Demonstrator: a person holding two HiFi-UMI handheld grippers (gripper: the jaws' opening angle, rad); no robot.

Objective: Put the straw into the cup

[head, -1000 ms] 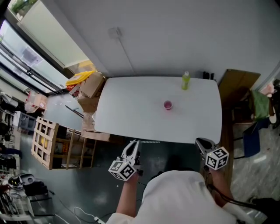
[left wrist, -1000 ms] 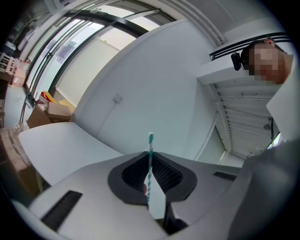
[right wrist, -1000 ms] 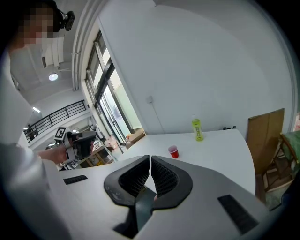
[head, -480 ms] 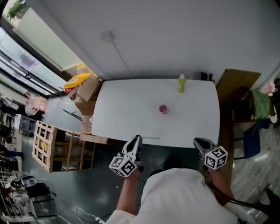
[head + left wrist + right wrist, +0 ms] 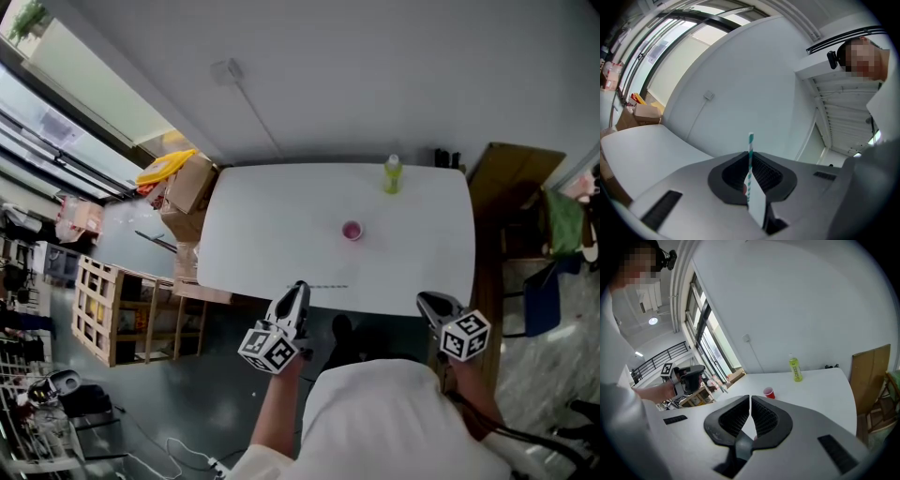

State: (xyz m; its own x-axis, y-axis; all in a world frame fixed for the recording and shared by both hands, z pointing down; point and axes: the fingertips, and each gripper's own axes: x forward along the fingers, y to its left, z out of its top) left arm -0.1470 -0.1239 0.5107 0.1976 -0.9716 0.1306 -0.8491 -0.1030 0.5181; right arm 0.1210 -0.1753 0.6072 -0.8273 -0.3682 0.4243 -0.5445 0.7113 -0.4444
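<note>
**Head view.** White table (image 5: 272, 234) against the wall. The cup (image 5: 352, 230) stands upright near the table's middle. A green bottle (image 5: 392, 174) stands at the far edge, well apart from the cup. The left gripper (image 5: 300, 287) is at the near edge, and the striped straw (image 5: 328, 286) runs sideways from its tip along that edge, well short of the cup. The right gripper (image 5: 424, 298) is at the near right edge.

**Left gripper view.** Jaws pinch the straw (image 5: 750, 145) by its lower part. The striped end sticks out beyond the jaw tips, and a white strip hangs below them.

**Right gripper view.** Jaws are pressed together, only a thin slit showing, with nothing between them. The cup (image 5: 768, 392) lies beyond the tips, with the bottle (image 5: 794, 369) farther back.
</note>
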